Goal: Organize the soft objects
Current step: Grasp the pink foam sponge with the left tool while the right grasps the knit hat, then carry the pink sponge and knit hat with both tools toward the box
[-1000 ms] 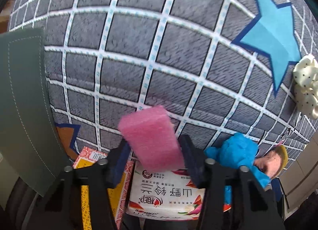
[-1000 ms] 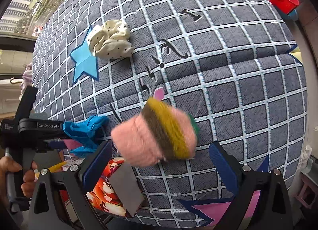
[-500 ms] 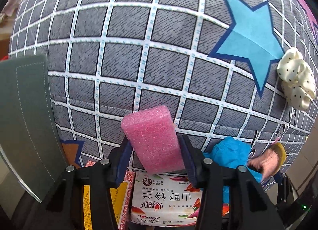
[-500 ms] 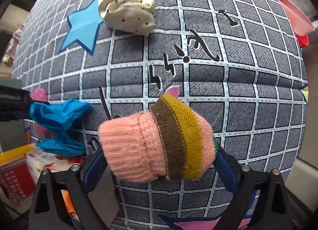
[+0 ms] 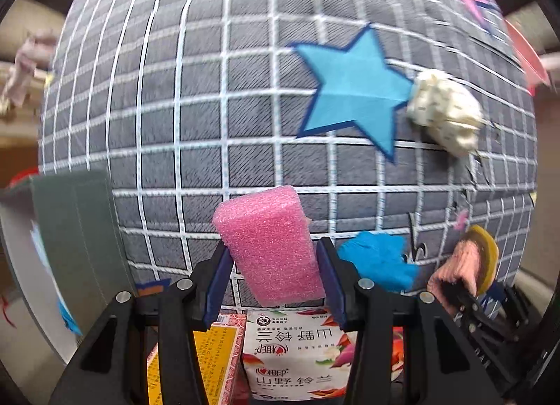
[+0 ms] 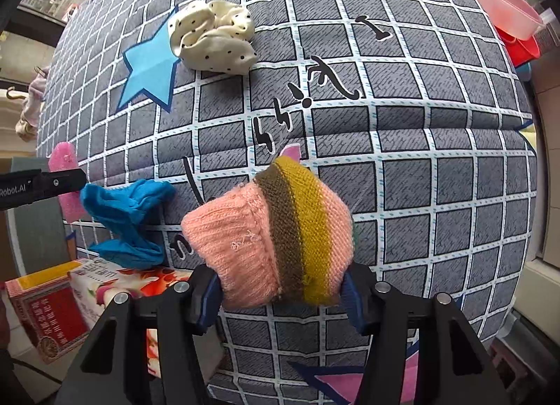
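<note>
- Left gripper point(image 5: 273, 261) is pinching the pink sponge point(image 5: 271, 244) on its two long sides; the sponge's long axis runs up and away from me, leaning a bit left, top end sticking out past the tips.
- Right gripper point(image 6: 280, 286) is clamped on the knit hat point(image 6: 269, 244), ribbed pink cuff to the left, brown/yellow bands to the right; the hat bulges out beyond both pads.
- Both loads hang over the near edge of the checked bed cover point(image 6: 437, 167), not resting on it as far as I can tell.
- Blue cloth point(image 6: 129, 219) lies crumpled at the near-left edge, between the two grippers and close to each; the left one looks nearer, approx just right of its tip.
- Spotted cream scrunchie point(image 6: 213, 41) sits farther in, touching the tip of the blue star point(image 6: 150, 65), well apart from both grippers.
- My guess: next is setting both items down w/ the others. Open room is the wide bare middle of the cover, straight ahead of either gripper.
- Below the edge: tissue pack point(image 5: 294, 356) and red box point(image 6: 45, 317), so dropping short would miss the bed.
- Grey board point(image 5: 80, 226) stands close on the left gripper's left; little room to swing that way.
</note>
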